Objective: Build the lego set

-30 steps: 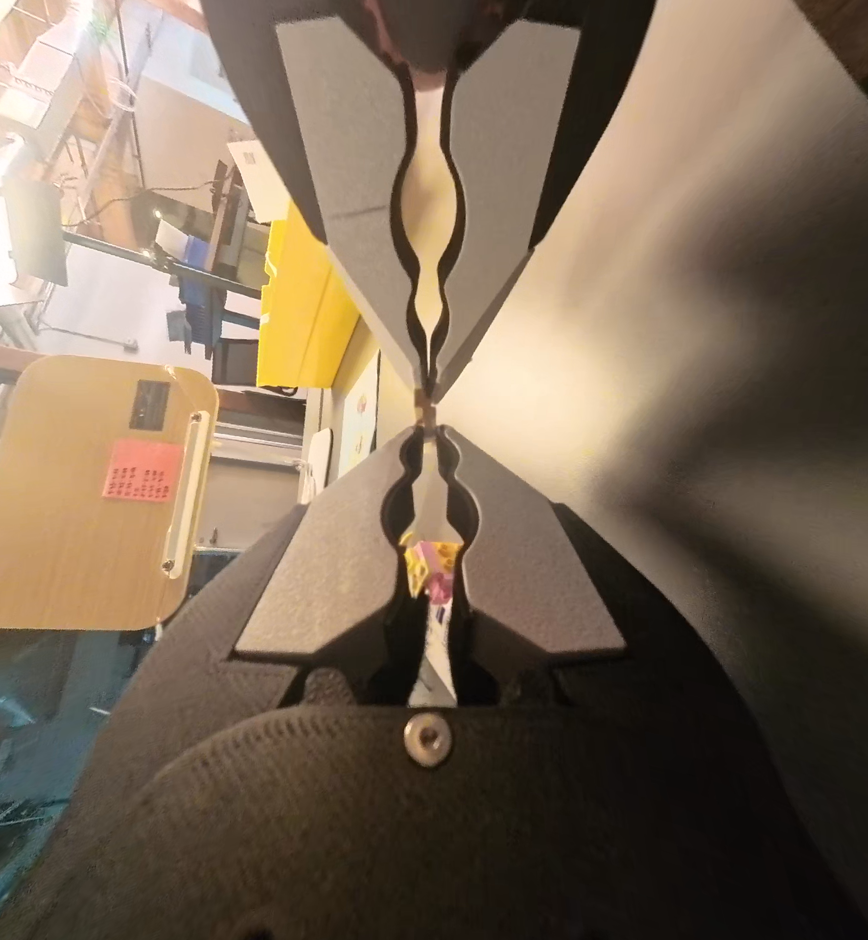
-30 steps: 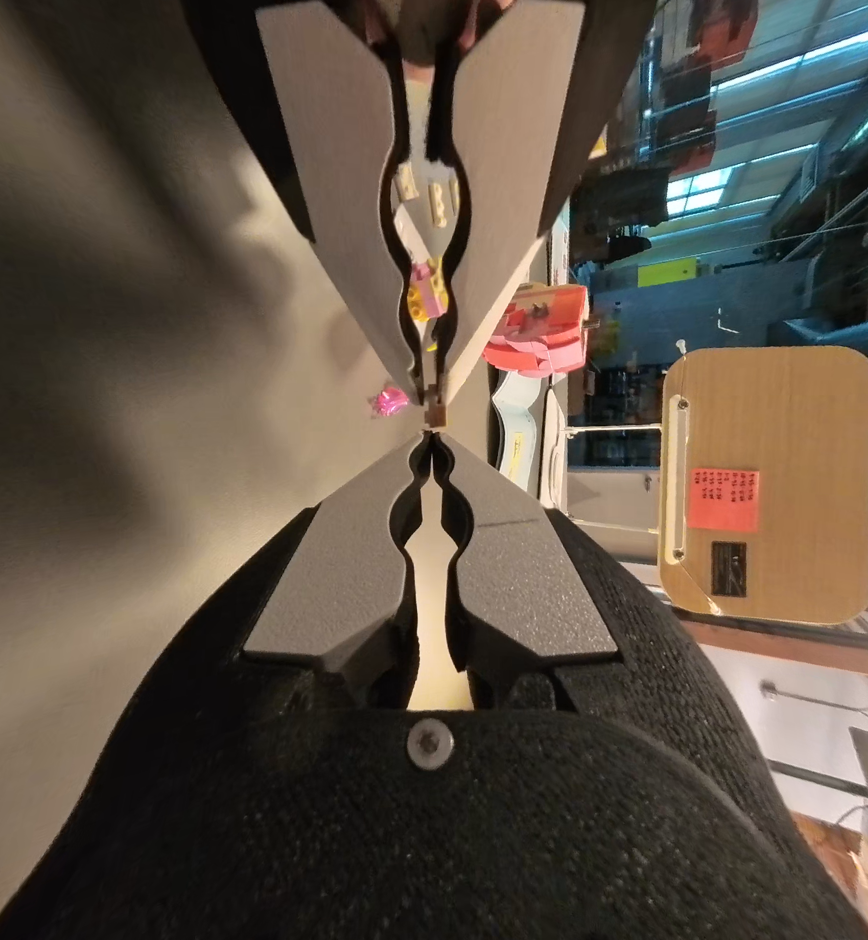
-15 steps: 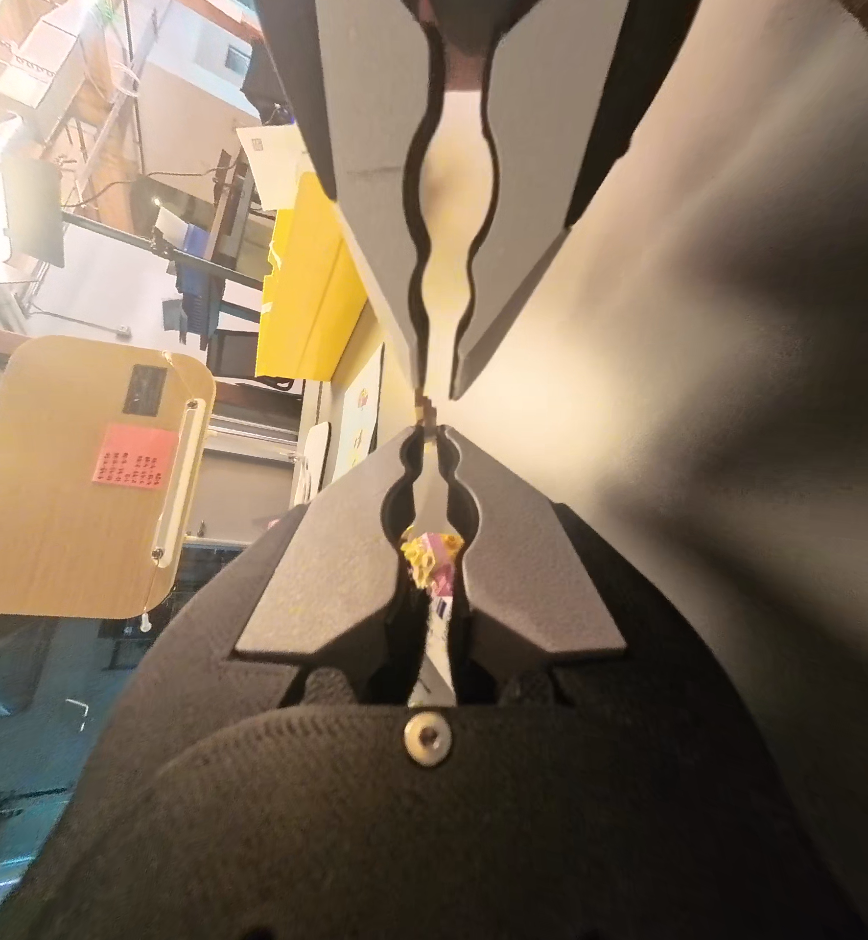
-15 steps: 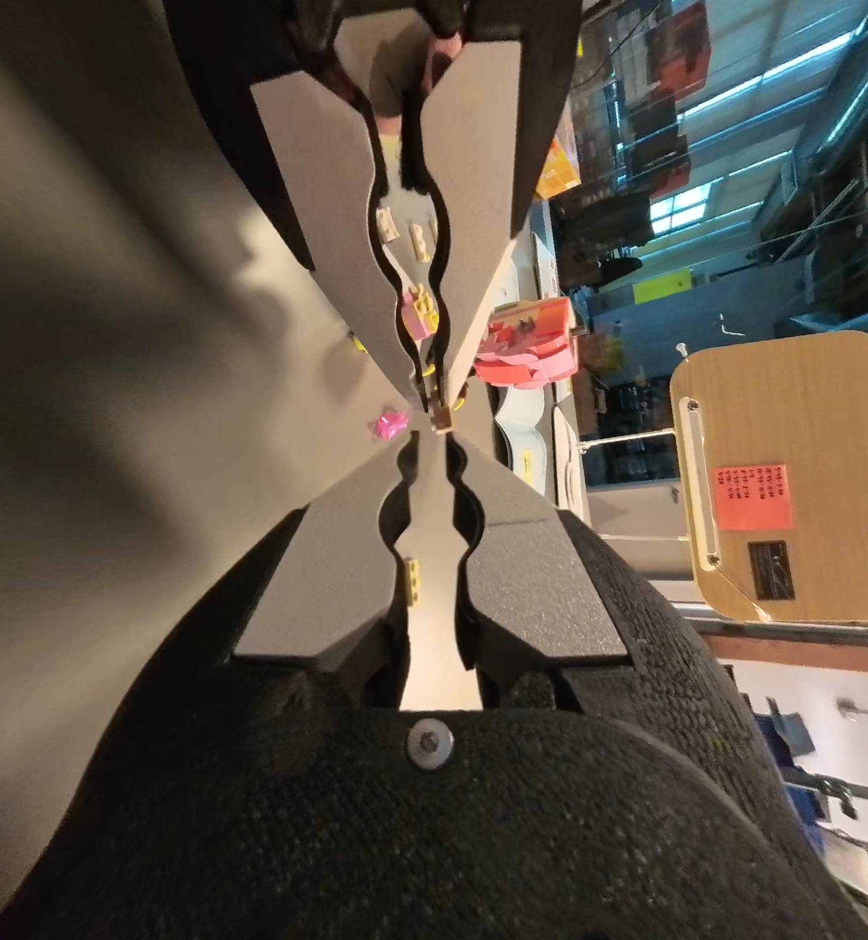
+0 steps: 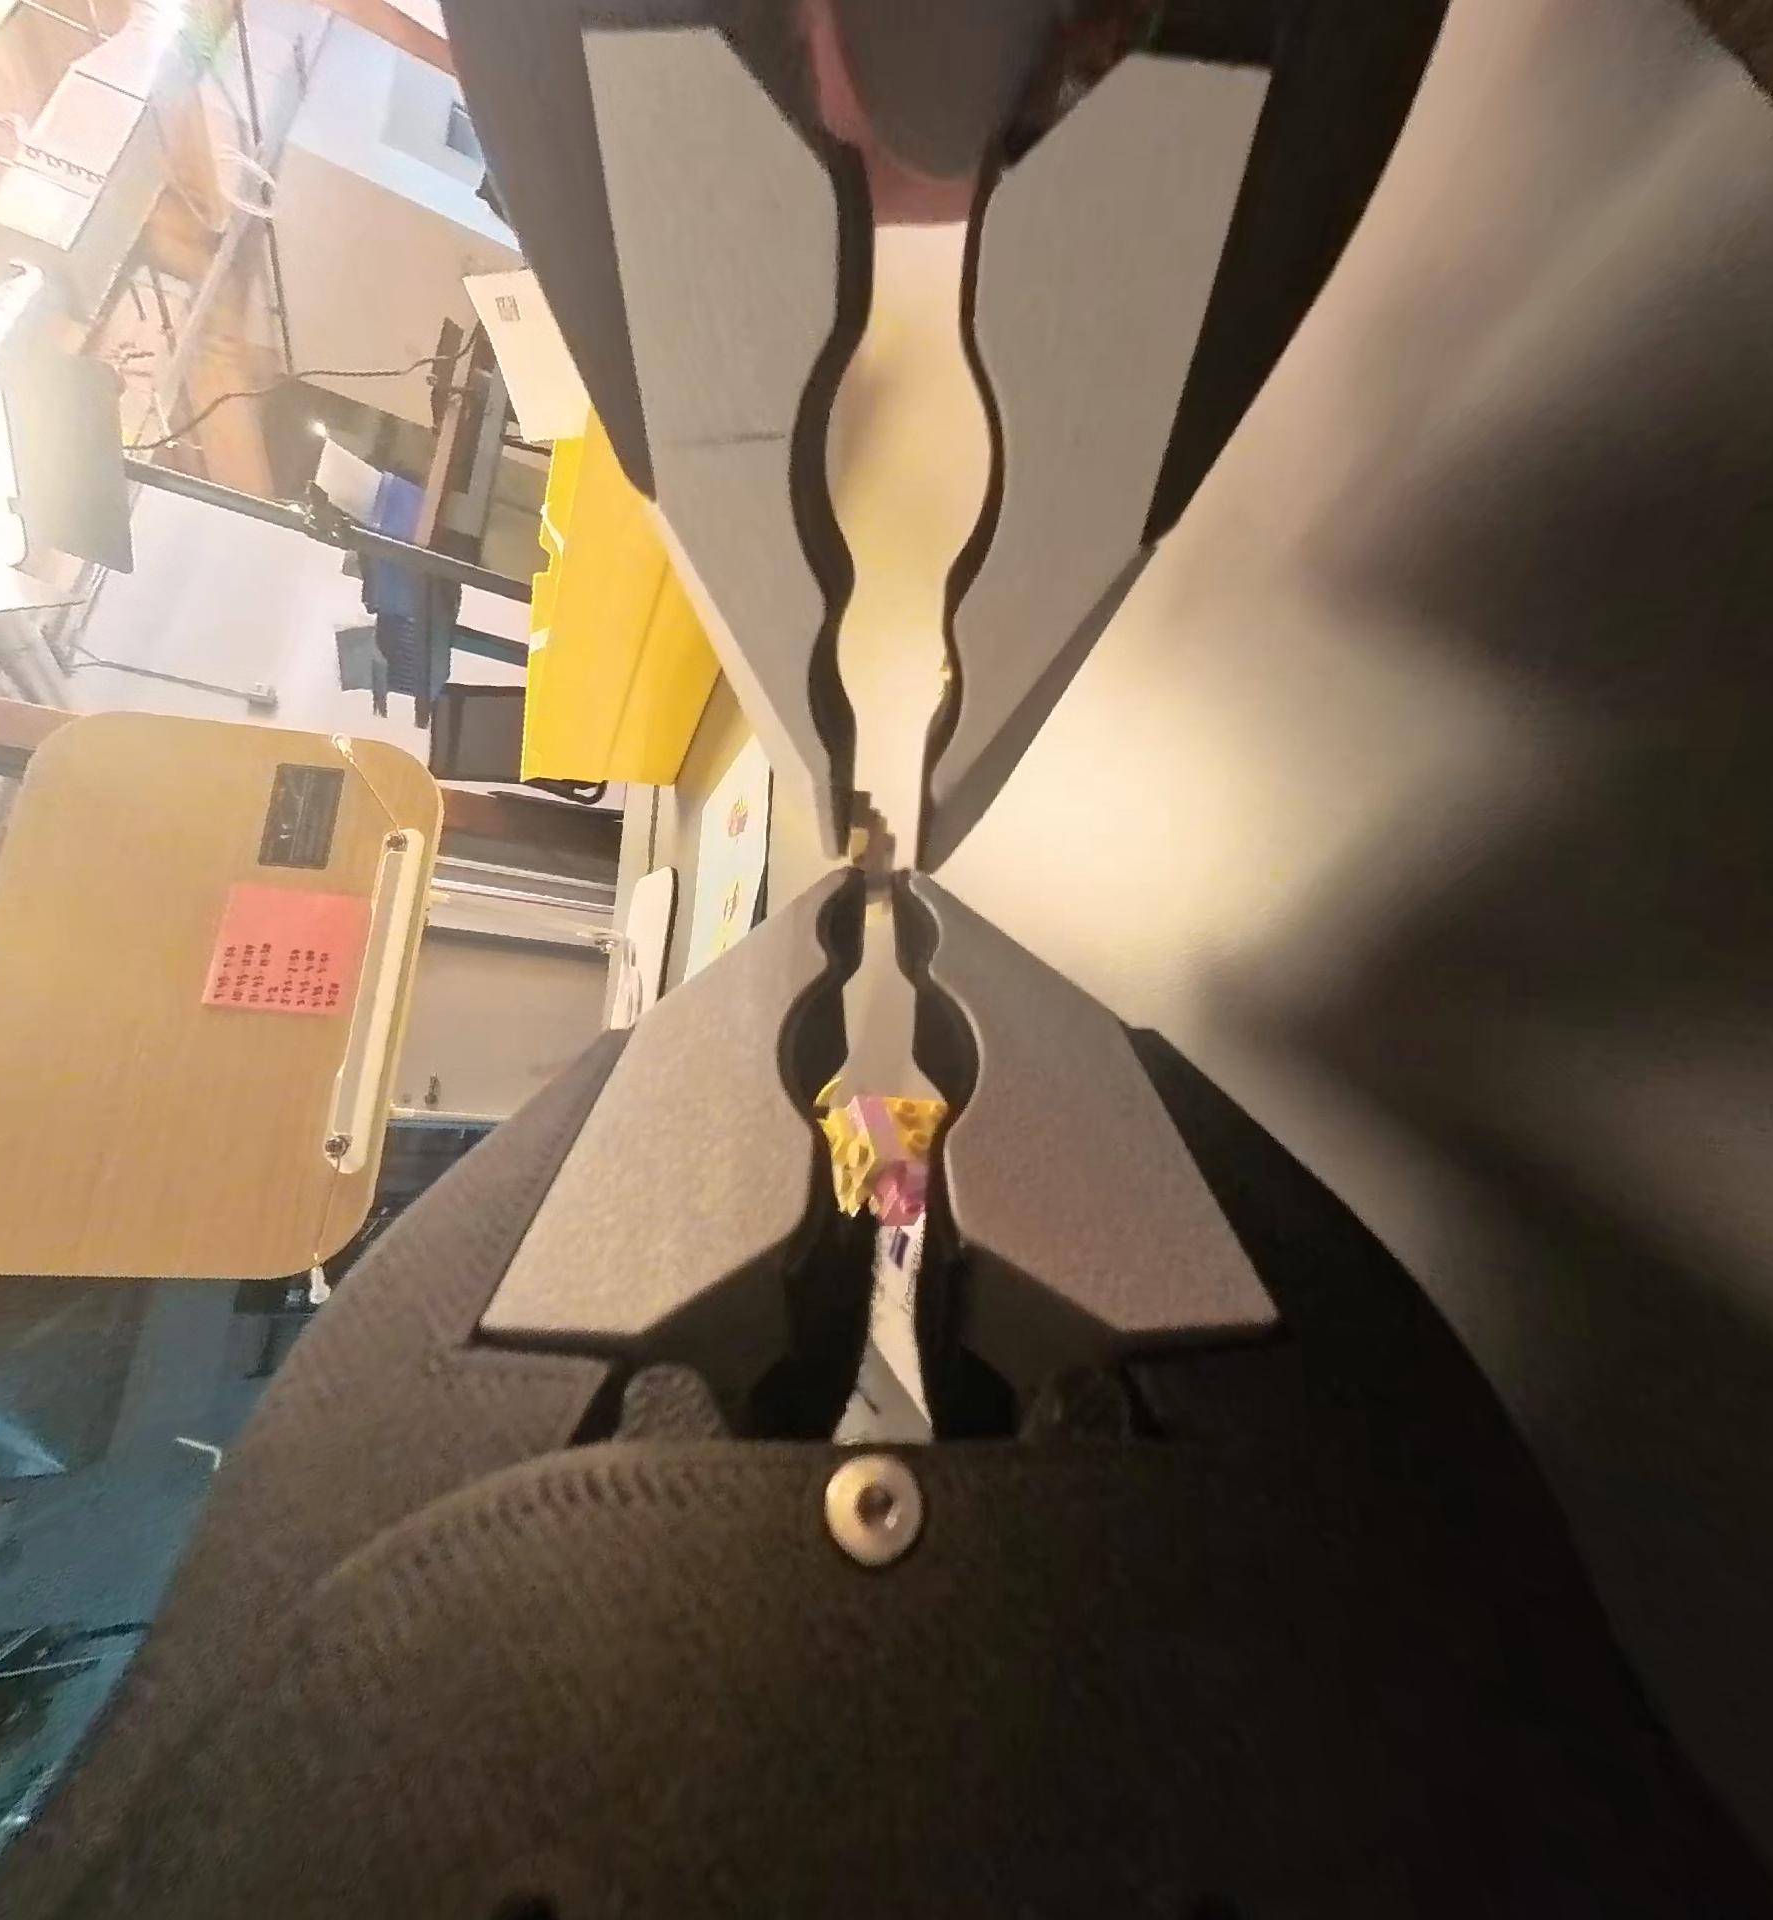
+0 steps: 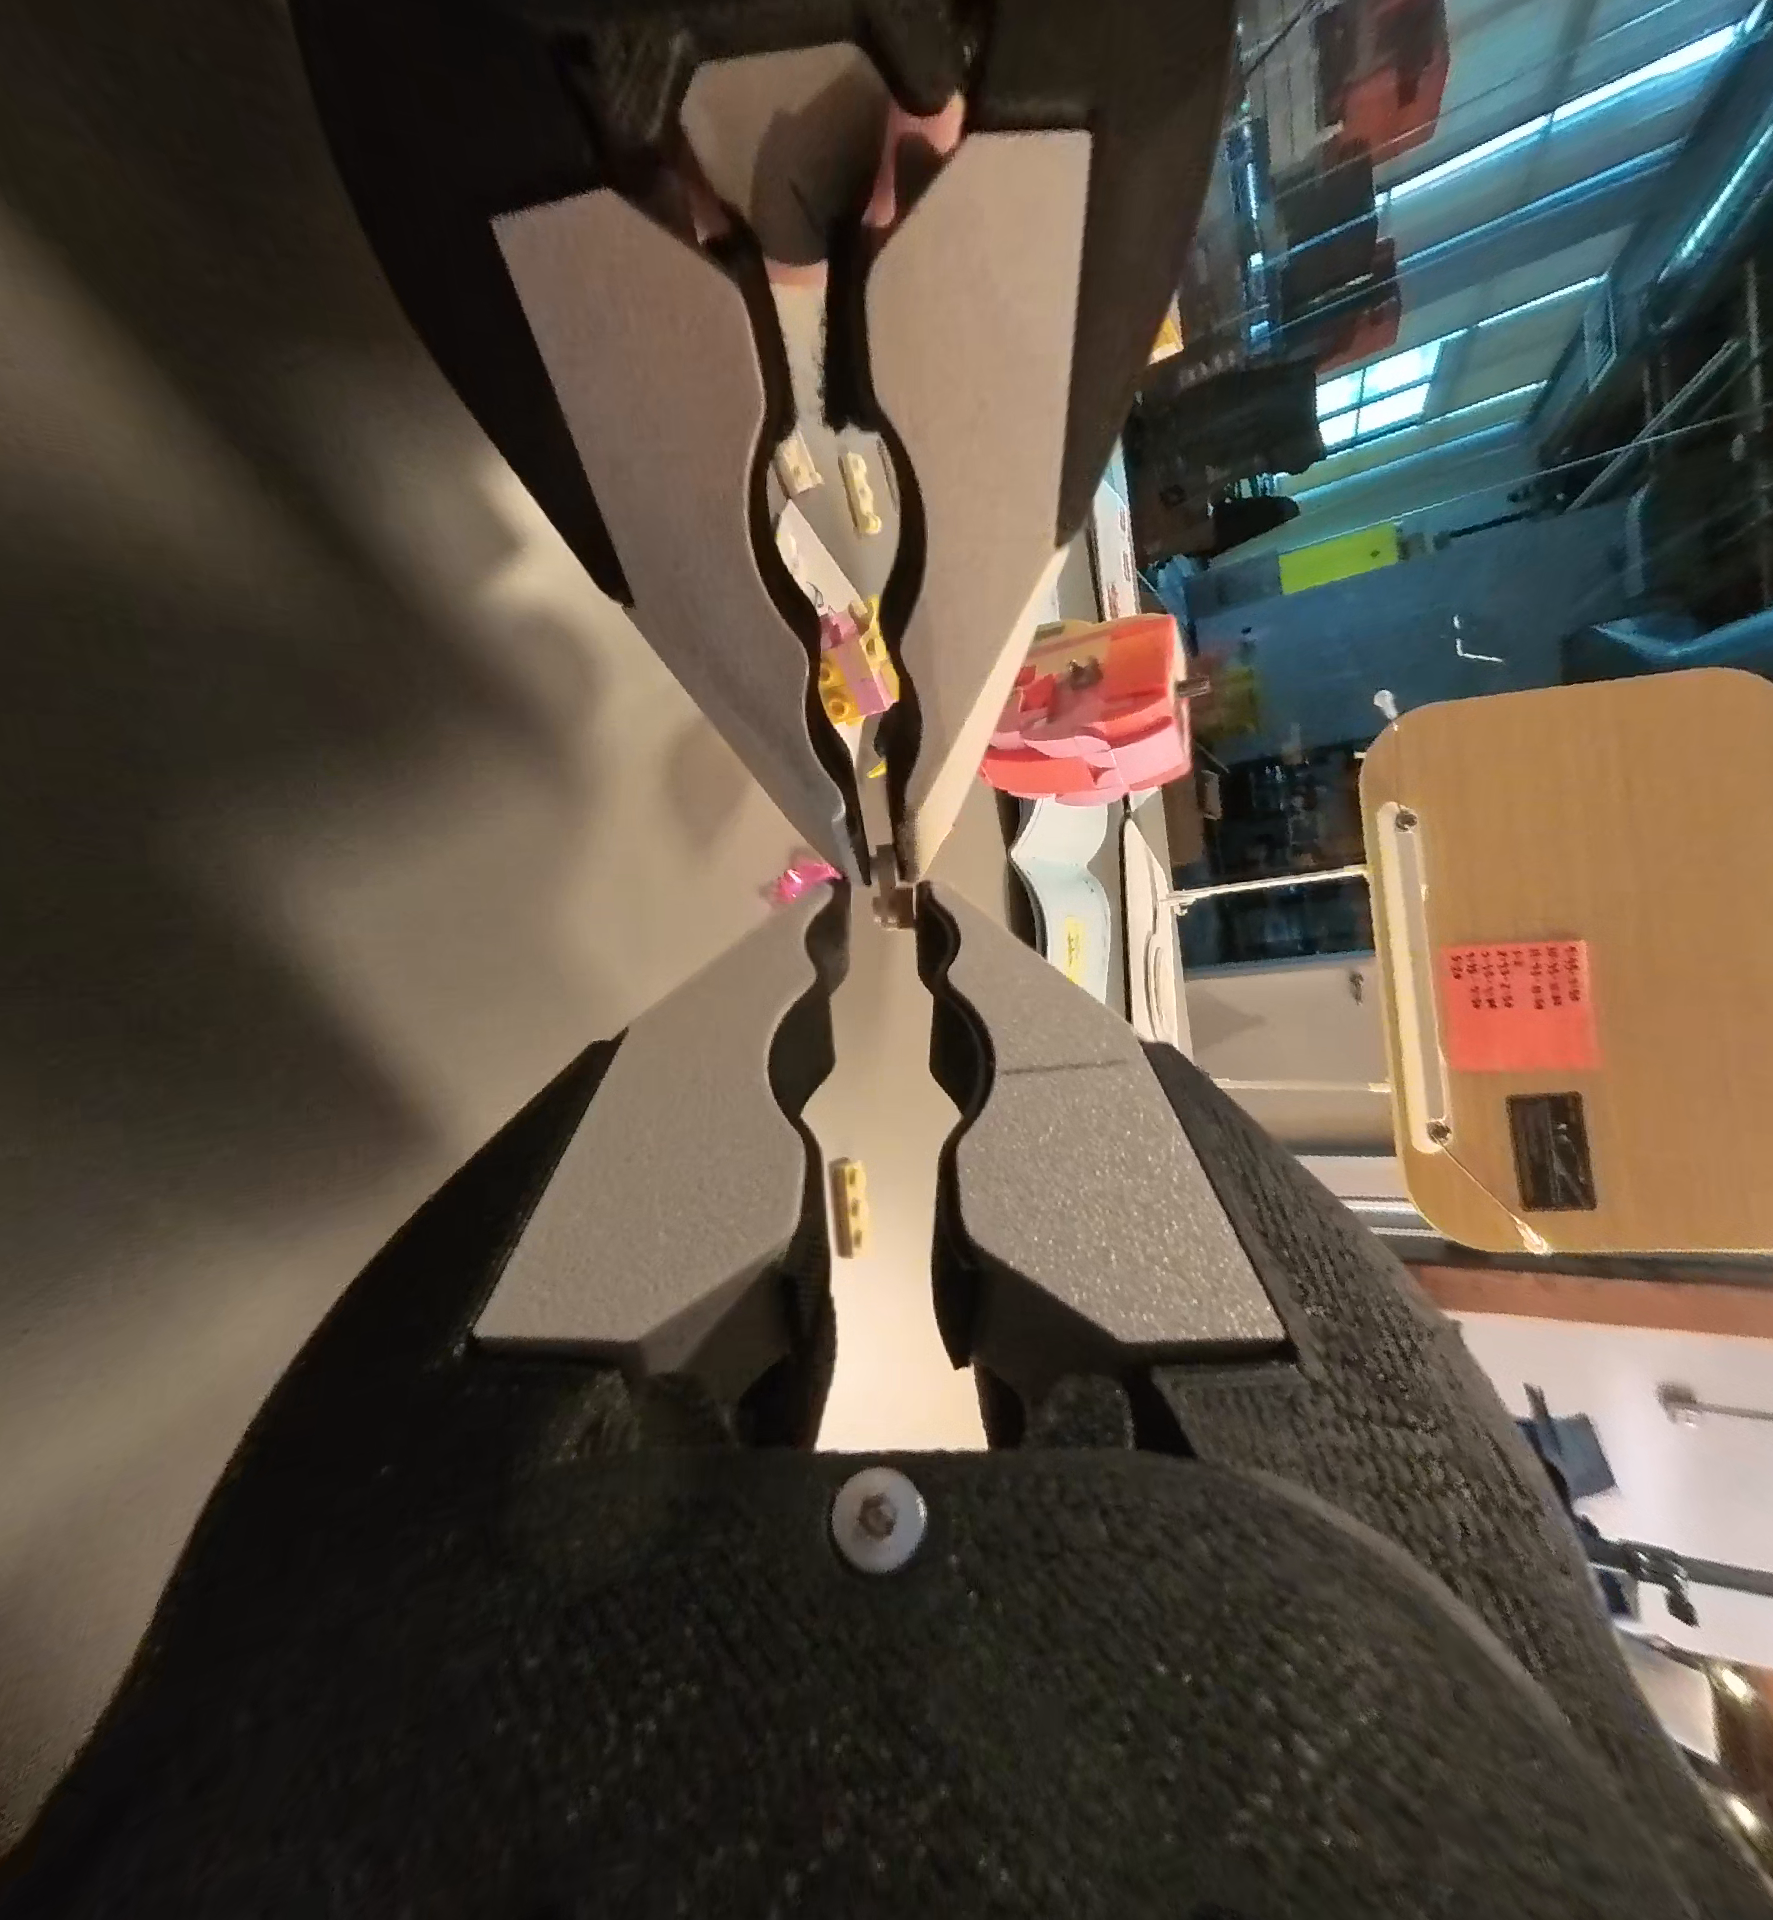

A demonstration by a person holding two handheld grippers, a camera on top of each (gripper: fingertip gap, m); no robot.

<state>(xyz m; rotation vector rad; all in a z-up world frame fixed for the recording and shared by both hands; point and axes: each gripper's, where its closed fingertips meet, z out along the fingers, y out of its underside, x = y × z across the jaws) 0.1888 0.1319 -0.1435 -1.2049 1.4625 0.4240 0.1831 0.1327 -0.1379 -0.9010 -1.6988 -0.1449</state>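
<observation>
My two grippers meet tip to tip above the grey table (image 6: 238, 727). My left gripper (image 5: 874, 883) is shut on a tiny brown brick piece (image 5: 874, 844) that sticks out past its tips. In the right wrist view the left gripper (image 6: 882, 847) comes in from the top with the brown piece (image 6: 890, 906) at its tips. My right gripper (image 6: 877, 904) is open, with its fingers standing on either side of that piece. In the left wrist view the right gripper (image 5: 882, 831) also shows its fingers apart.
A yellow and pink brick build (image 6: 856, 675) lies on the table, with small tan plates (image 6: 851, 1205) and a clear pink piece (image 6: 794, 883) nearby. A pink and red object (image 6: 1090, 717) sits at the table edge. A wooden board (image 6: 1588, 956) and a yellow box (image 5: 612, 623) stand beyond. My two grippers' fingertips are within a few centimetres of each other.
My right gripper was shut at the brown piece a second ago and has opened since. My left gripper stayed shut on the piece. Both views shifted slightly.
</observation>
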